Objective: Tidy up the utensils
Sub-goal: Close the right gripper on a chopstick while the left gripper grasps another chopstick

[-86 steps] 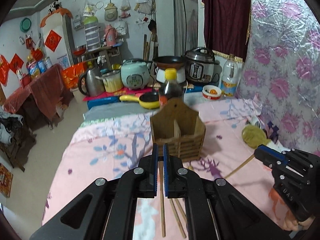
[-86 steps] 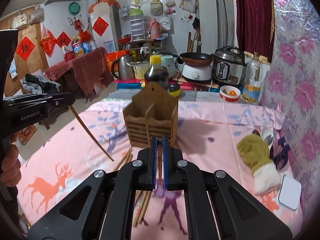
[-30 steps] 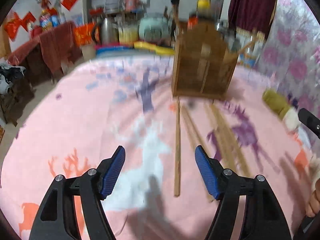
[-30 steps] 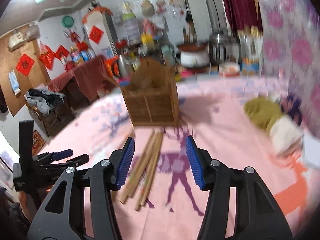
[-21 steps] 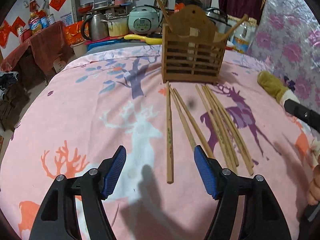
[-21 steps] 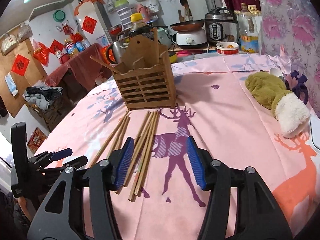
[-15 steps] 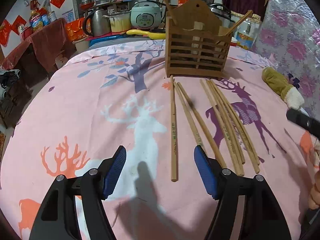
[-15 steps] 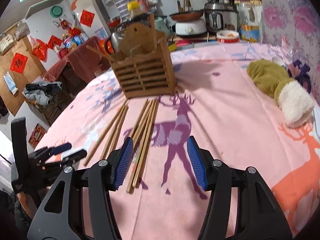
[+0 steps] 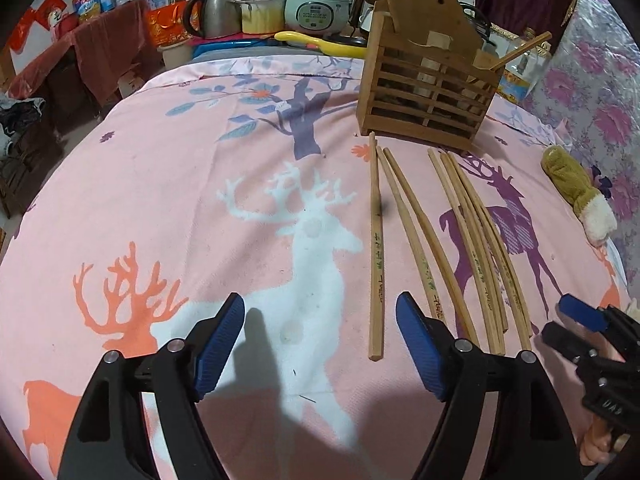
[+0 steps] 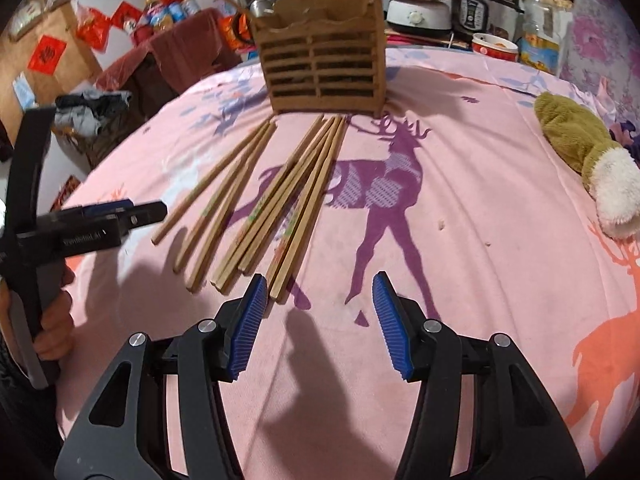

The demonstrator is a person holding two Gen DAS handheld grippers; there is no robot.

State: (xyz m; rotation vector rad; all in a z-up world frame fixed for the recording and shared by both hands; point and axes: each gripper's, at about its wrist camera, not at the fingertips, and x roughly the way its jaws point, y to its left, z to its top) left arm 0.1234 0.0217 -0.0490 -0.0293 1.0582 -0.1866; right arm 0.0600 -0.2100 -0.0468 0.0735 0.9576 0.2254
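Observation:
A slatted wooden utensil holder (image 9: 424, 92) stands on the pink deer-print cloth, with two chopsticks sticking out of it; it also shows in the right wrist view (image 10: 324, 68). Several wooden chopsticks (image 9: 440, 240) lie flat in front of it, fanned toward me, also in the right wrist view (image 10: 264, 200). My left gripper (image 9: 320, 344) is open and empty, low over the cloth, just short of the near end of the leftmost chopstick (image 9: 376, 256). My right gripper (image 10: 318, 320) is open and empty, by the near ends of the rightmost chopsticks.
A green and white stuffed glove (image 10: 588, 160) lies at the right of the table. Rice cookers, a kettle and bottles (image 9: 312, 4) stand behind the far edge. The flowered wall covering (image 9: 600, 80) closes the right side.
Both grippers, shut on chopsticks by the holder earlier, are now open and empty. They have pulled back and dropped low toward the near ends of the chopsticks on the cloth.

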